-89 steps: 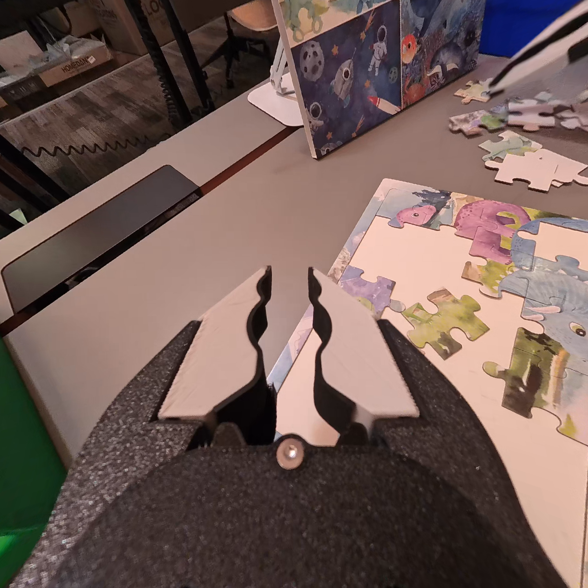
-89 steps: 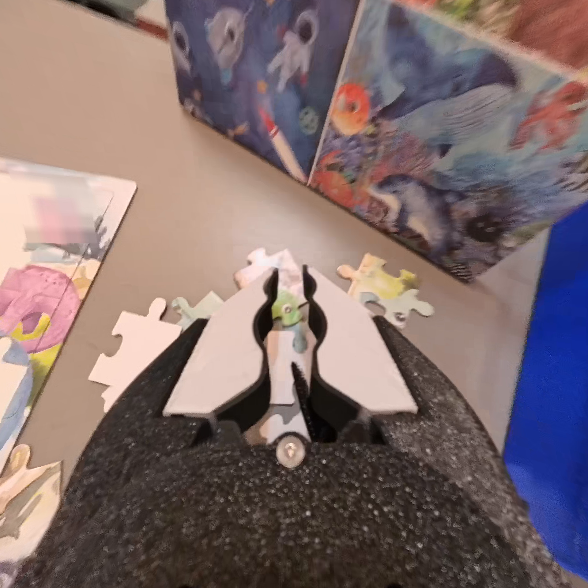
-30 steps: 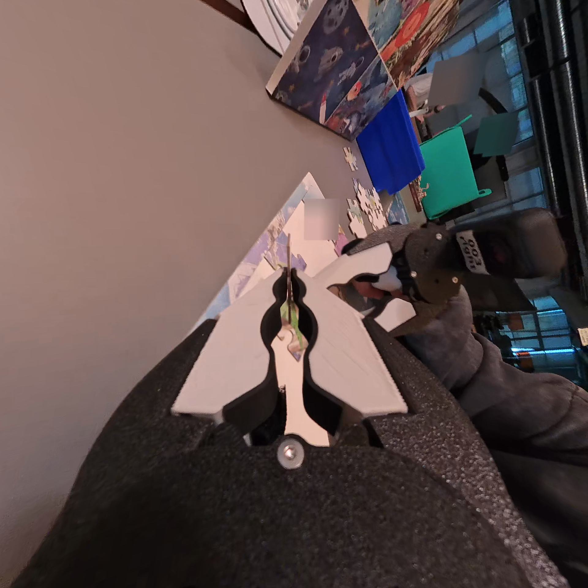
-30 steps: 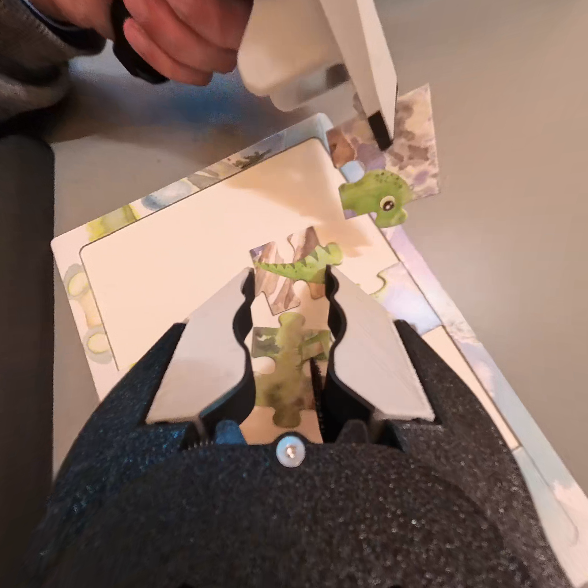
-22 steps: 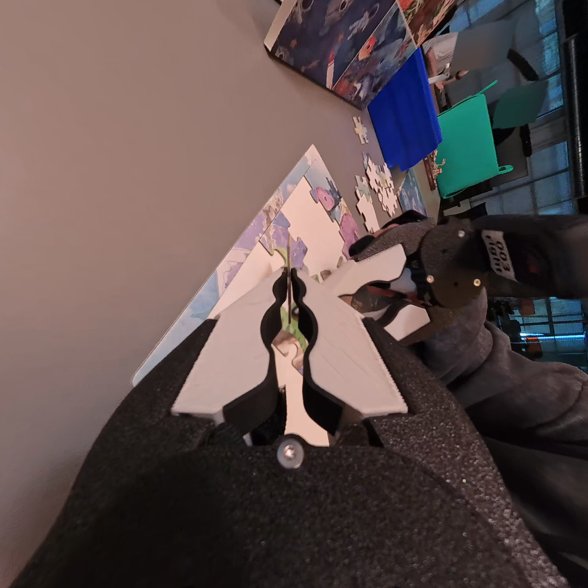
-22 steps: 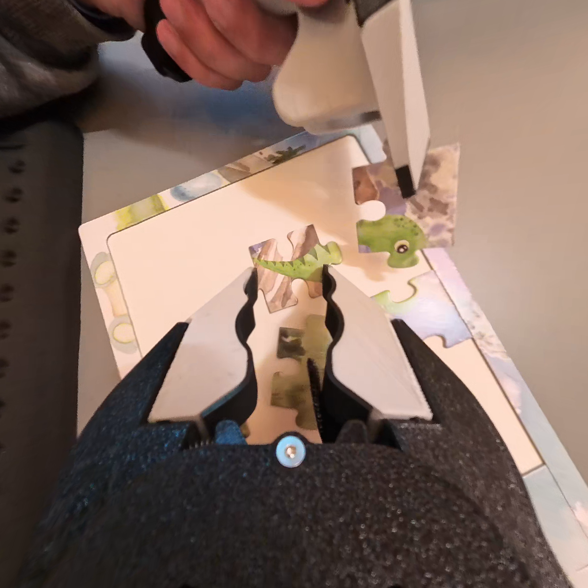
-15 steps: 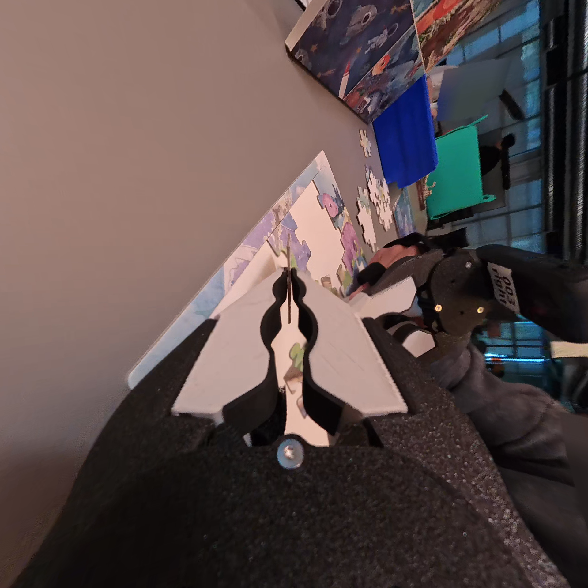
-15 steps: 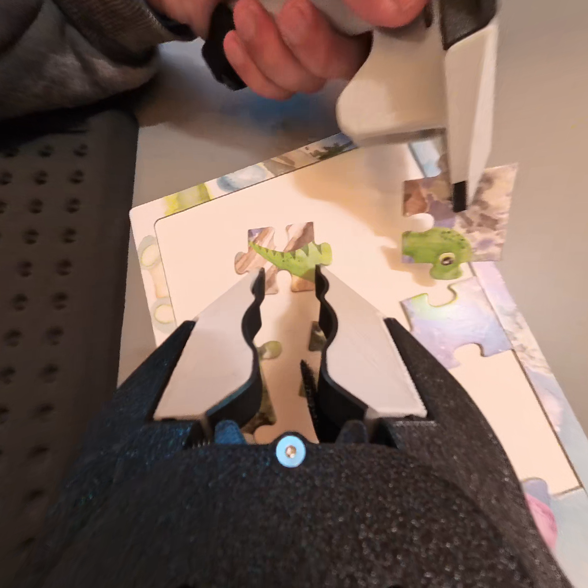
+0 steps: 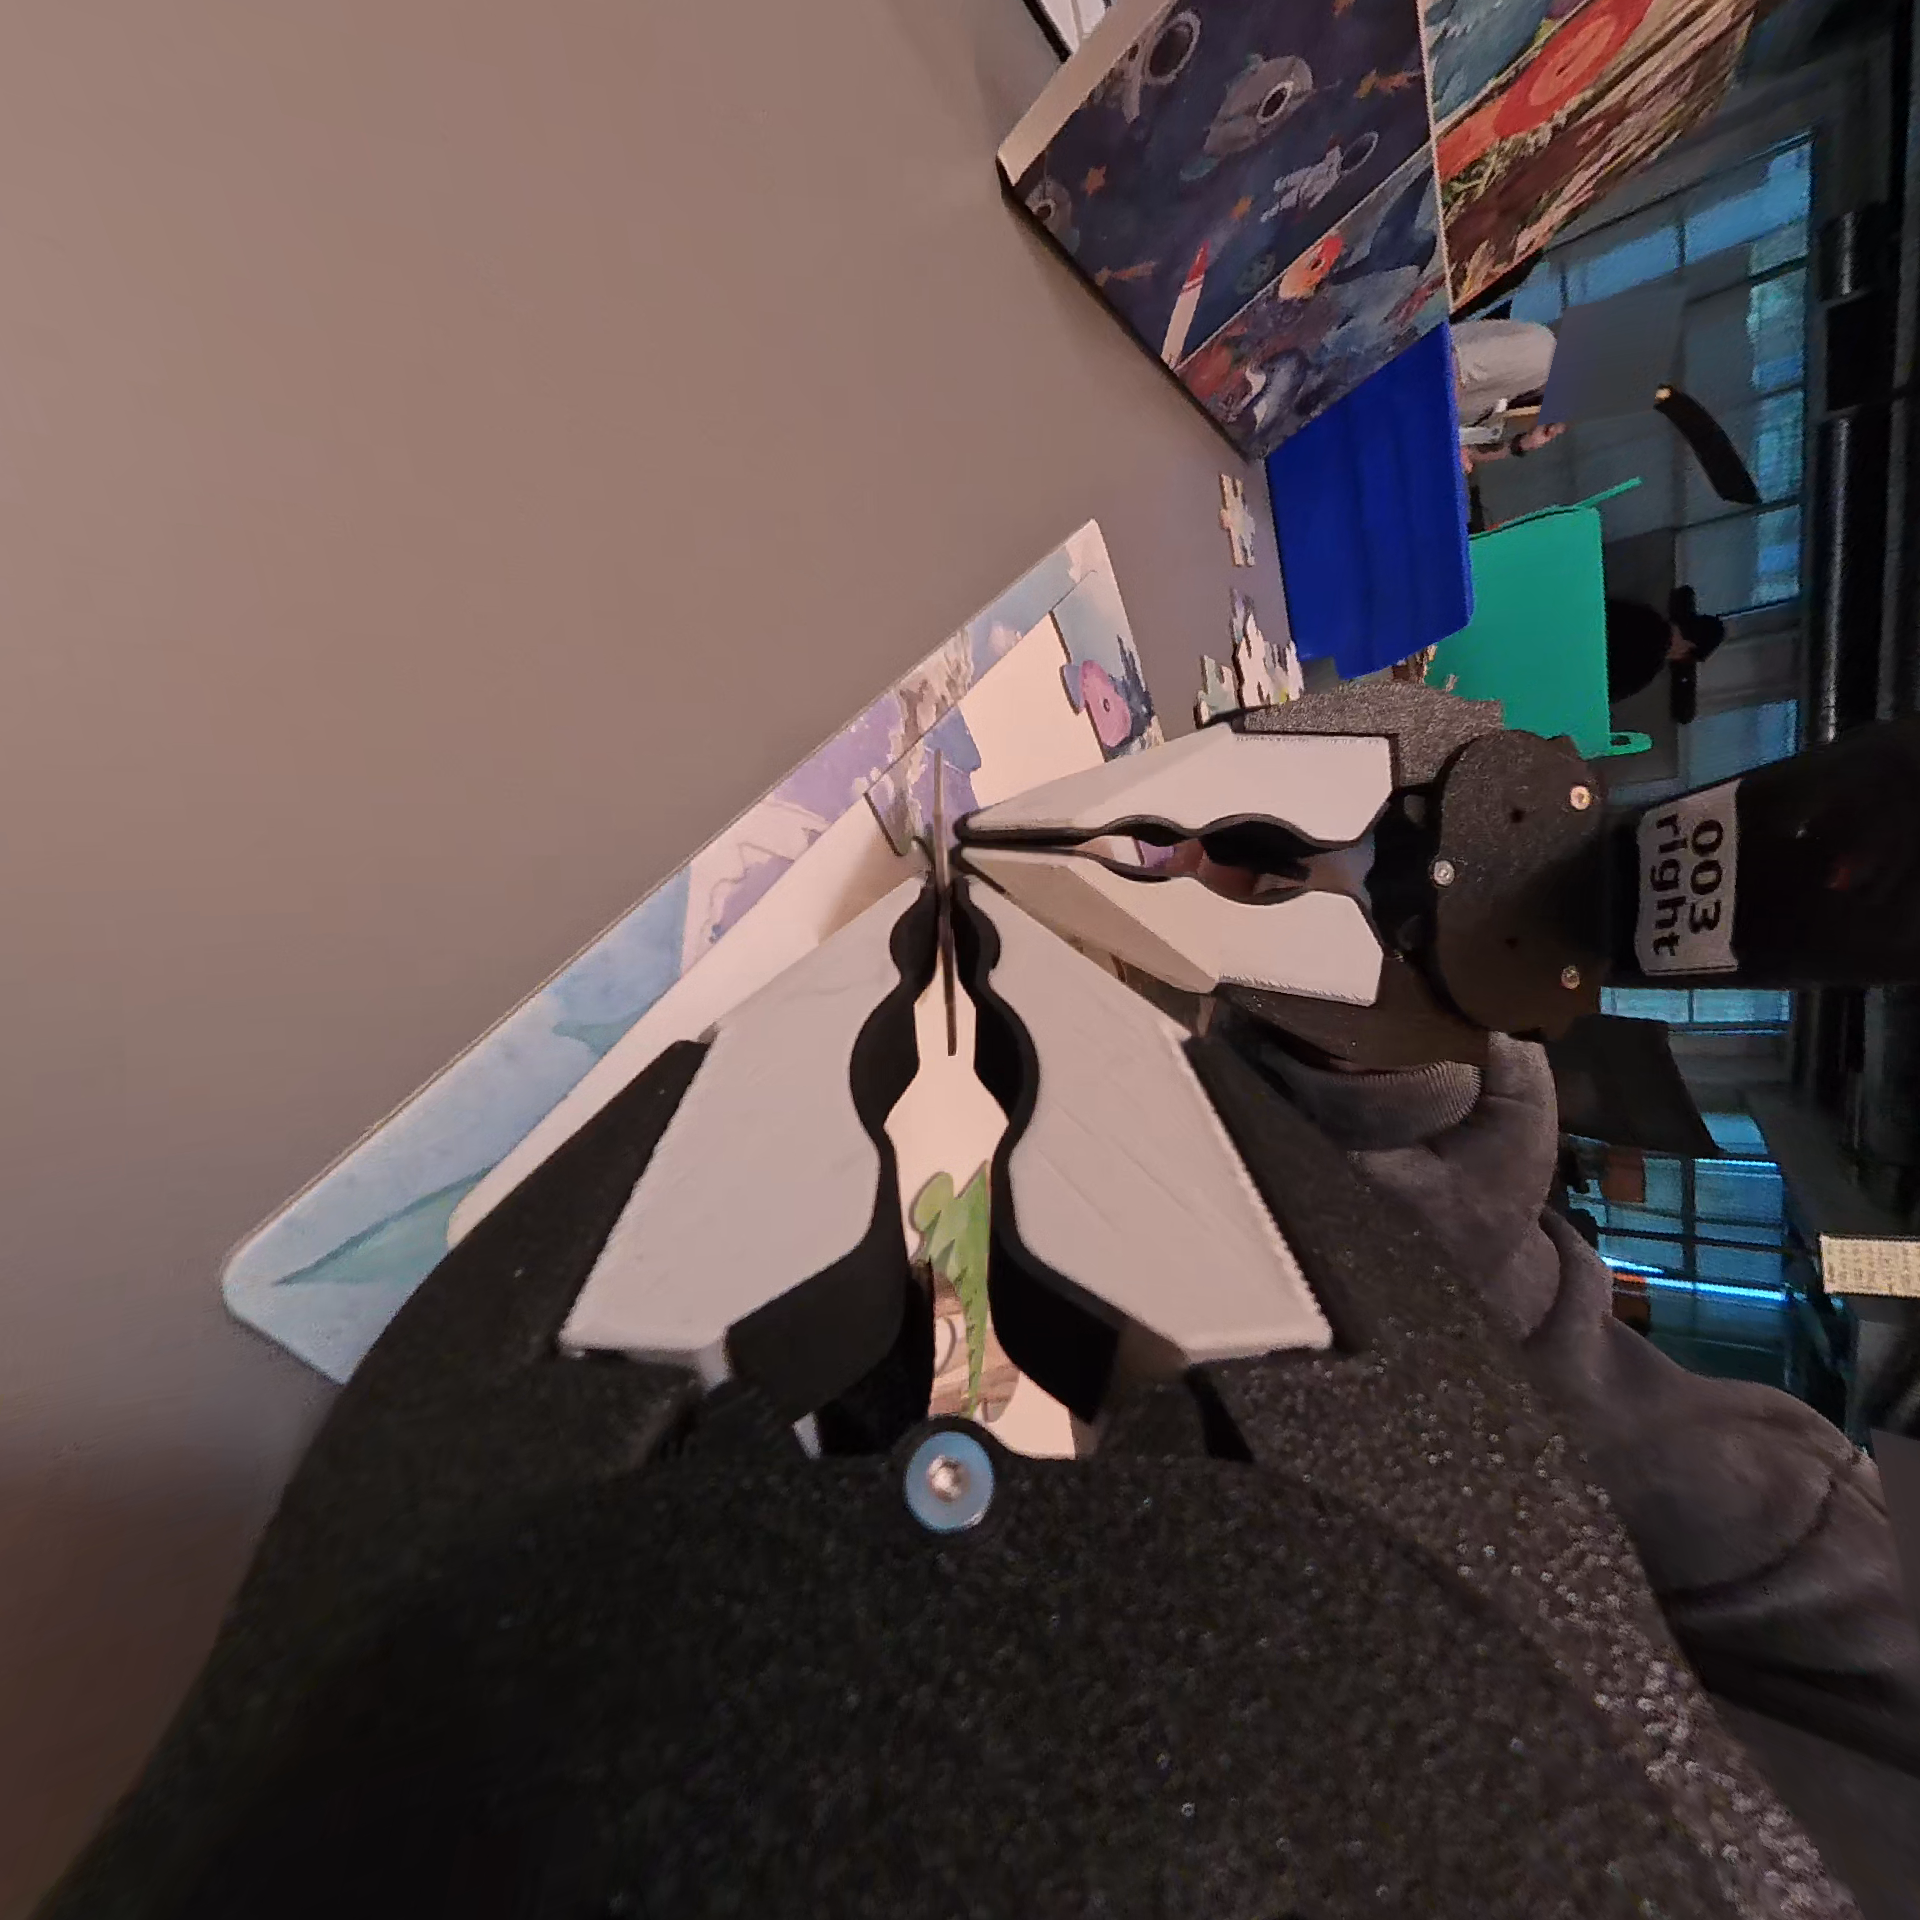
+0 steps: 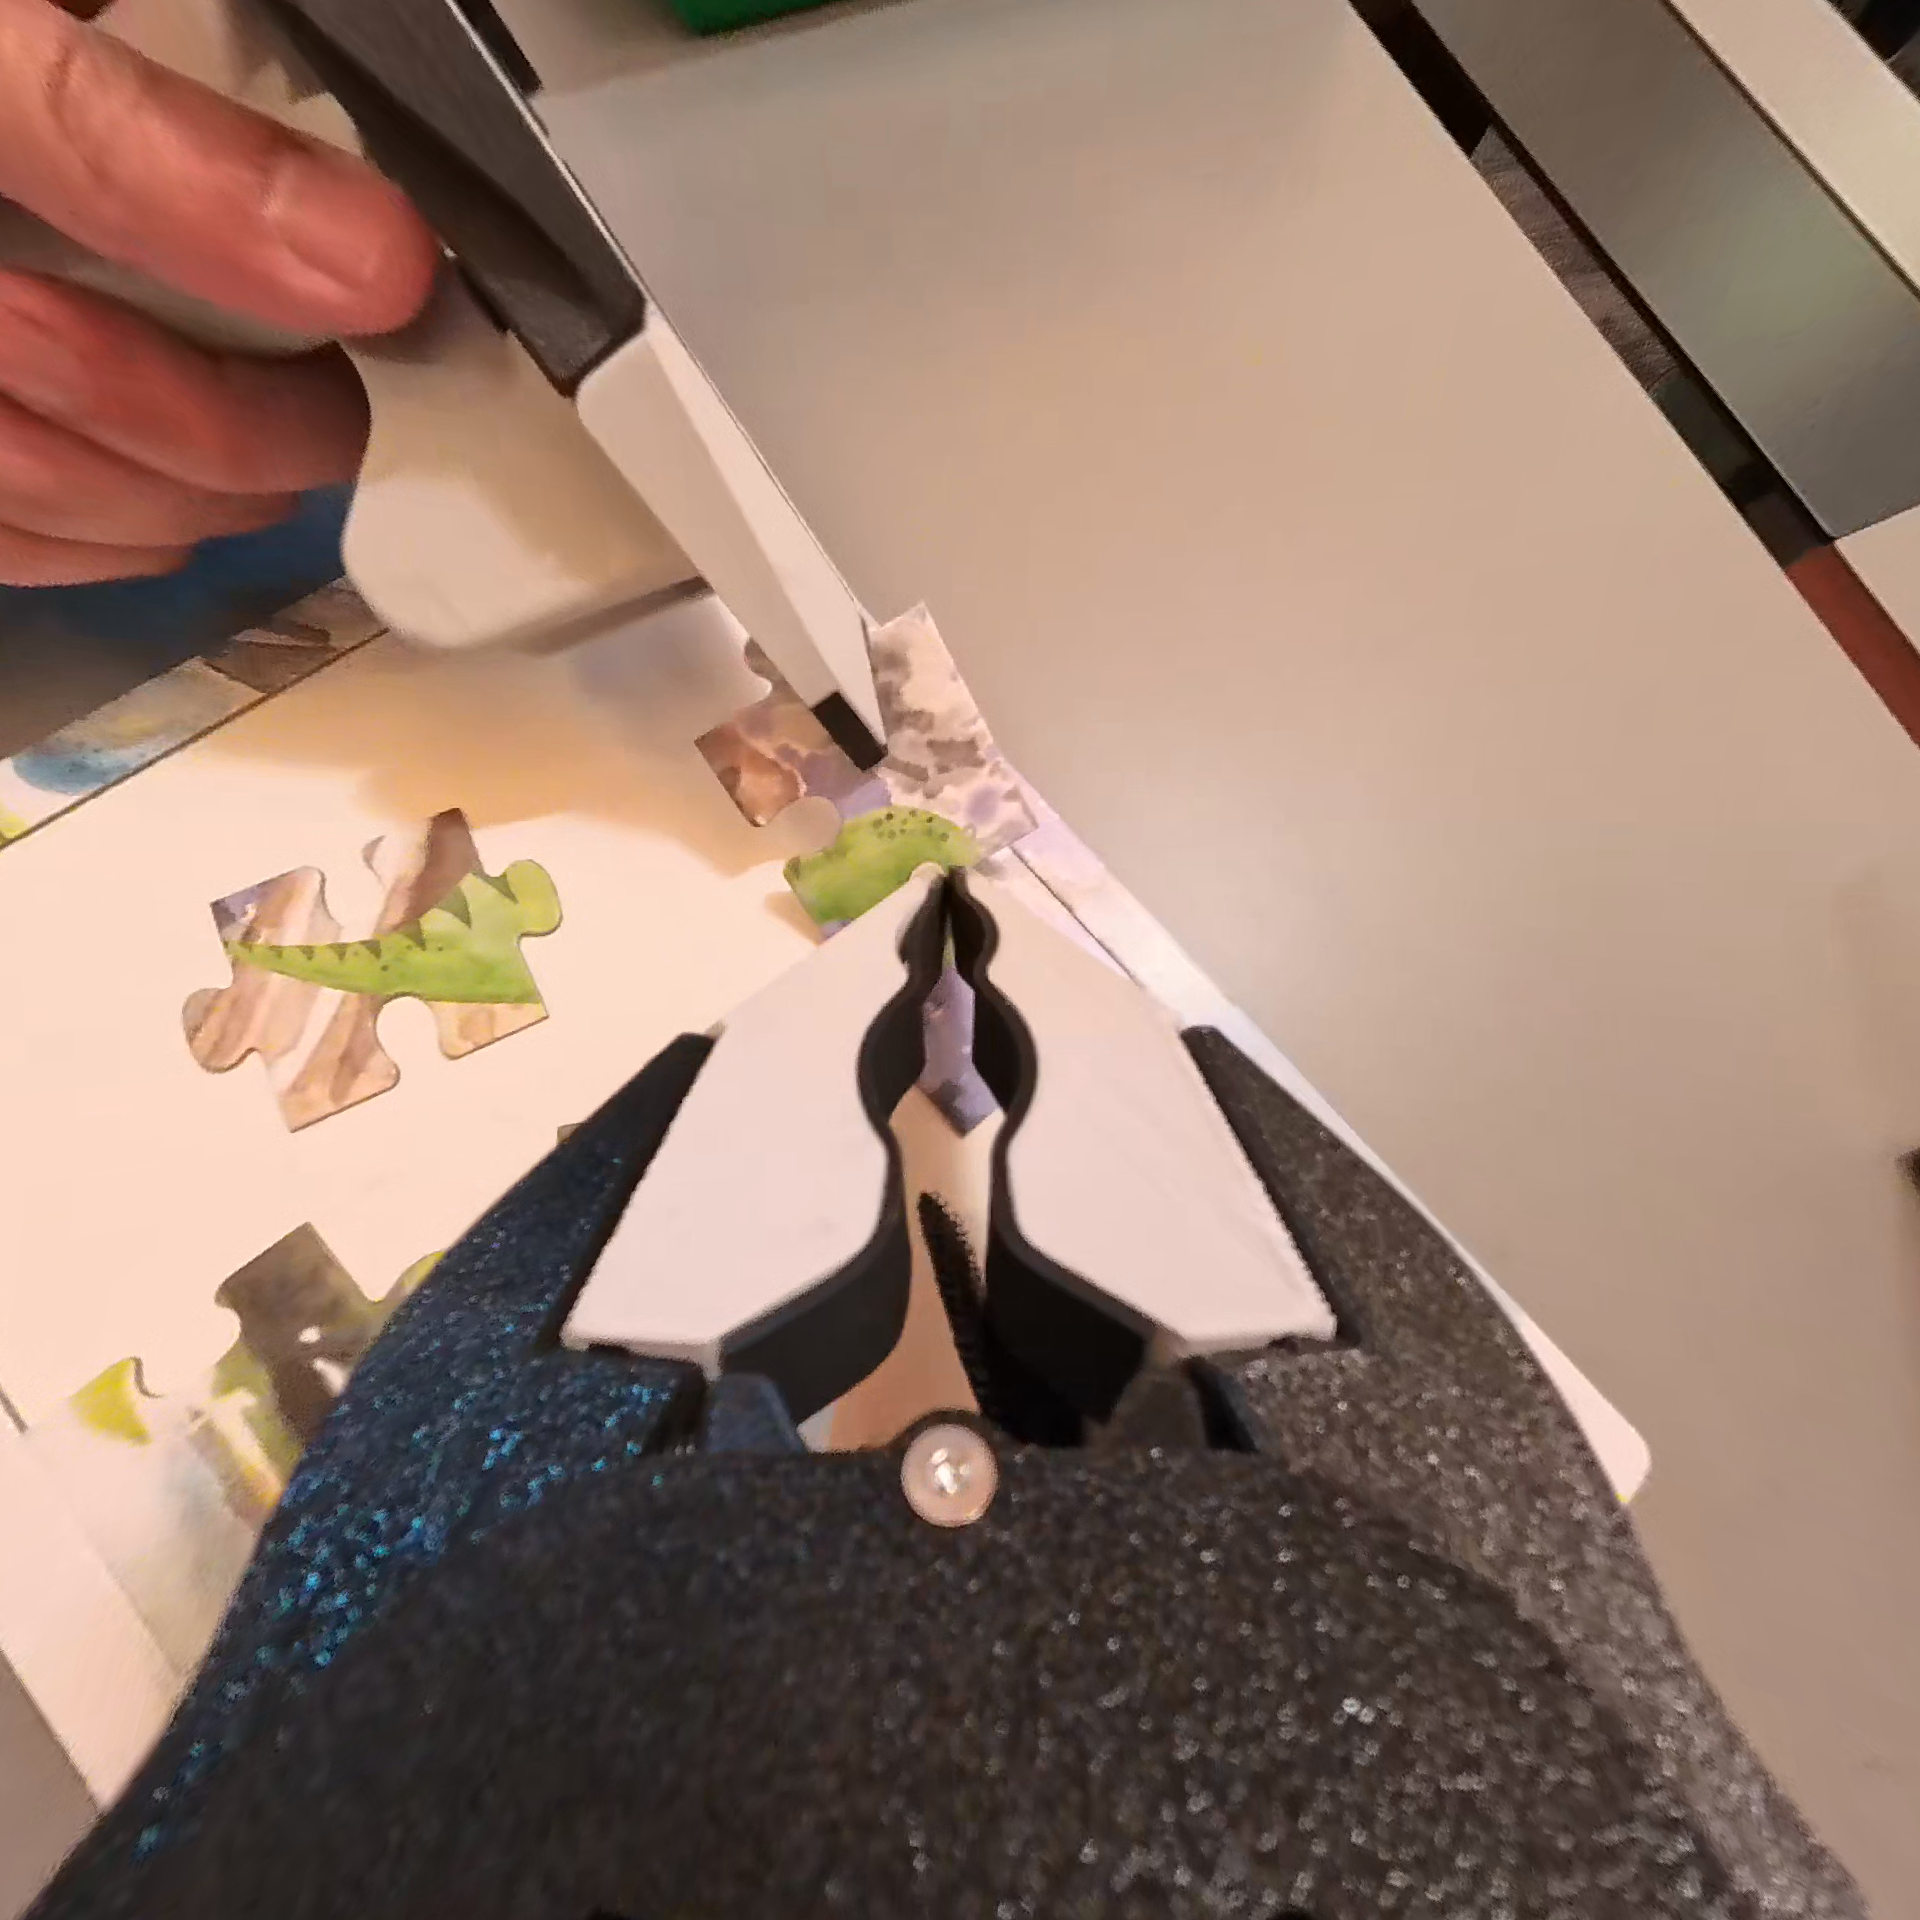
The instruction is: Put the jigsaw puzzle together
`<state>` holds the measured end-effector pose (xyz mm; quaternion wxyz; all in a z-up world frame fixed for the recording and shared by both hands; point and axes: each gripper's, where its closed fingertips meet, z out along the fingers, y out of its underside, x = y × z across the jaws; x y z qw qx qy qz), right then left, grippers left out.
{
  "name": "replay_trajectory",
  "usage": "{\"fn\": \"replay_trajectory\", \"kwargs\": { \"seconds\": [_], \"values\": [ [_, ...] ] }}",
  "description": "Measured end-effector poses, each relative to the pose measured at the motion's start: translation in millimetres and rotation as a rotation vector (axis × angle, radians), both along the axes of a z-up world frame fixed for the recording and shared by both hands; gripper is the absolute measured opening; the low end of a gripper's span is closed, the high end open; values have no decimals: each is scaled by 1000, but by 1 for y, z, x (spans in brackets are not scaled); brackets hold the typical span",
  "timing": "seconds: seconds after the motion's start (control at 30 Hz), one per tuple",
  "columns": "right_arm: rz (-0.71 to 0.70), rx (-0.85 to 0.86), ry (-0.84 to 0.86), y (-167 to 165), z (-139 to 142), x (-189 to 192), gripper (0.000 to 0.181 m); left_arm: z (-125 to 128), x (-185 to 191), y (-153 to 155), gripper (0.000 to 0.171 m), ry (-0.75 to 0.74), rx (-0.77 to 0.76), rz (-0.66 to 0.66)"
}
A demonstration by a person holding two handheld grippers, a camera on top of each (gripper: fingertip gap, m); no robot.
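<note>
**A:** What's changed over the last second?

**B:** The right gripper (image 10: 943,883) has swung in over the puzzle tray (image 10: 1299,1174) and its jaws have come together, tips against the dinosaur-head piece (image 10: 894,831). Earlier they stood apart above the tray.

**A:** And the left gripper (image 9: 943,914)?

**B:** Still clamped on that same piece, edge-on in its own view, held over the tray's far corner.

**A:** So a handover?

**B:** Probably a regrip or a steadying push before seating. I can't tell whether the right tips pinch it or only touch it. The dinosaur-tail piece (image 10: 374,956) lies loose inside the tray, near that corner.
</note>
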<state>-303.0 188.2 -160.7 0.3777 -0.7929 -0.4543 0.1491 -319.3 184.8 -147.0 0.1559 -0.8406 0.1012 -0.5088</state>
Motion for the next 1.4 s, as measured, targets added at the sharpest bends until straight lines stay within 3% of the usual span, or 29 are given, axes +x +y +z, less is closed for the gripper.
{"fn": "replay_trajectory", "kwargs": {
  "seconds": [0.2,0.3,0.5,0.7,0.83,0.93,1.07,1.4],
  "values": [
    [13,-8,-13,-1,-3,-1,0,-6,4,-23,8,104,20,-158],
    [14,-40,-18,-3,-6,2,0,-16,-4,-11,13,204,87,-117],
    [24,-30,-29,-3,-6,1,0,-10,-17,-6,29,307,174,-119],
    [30,-46,-36,-4,7,23,0,-5,-38,12,29,419,288,-62],
    [71,-157,-133,-30,-8,56,0,-7,-23,2,22,412,361,-192],
    [53,-138,-105,-27,-9,52,0,-15,-12,-3,22,488,454,-258],
    [57,-126,-103,-23,-10,42,0,-10,-14,16,18,593,599,-176],
    [69,-104,-118,-25,-8,38,0,-16,-8,0,15,566,514,-232]
  ]
}}
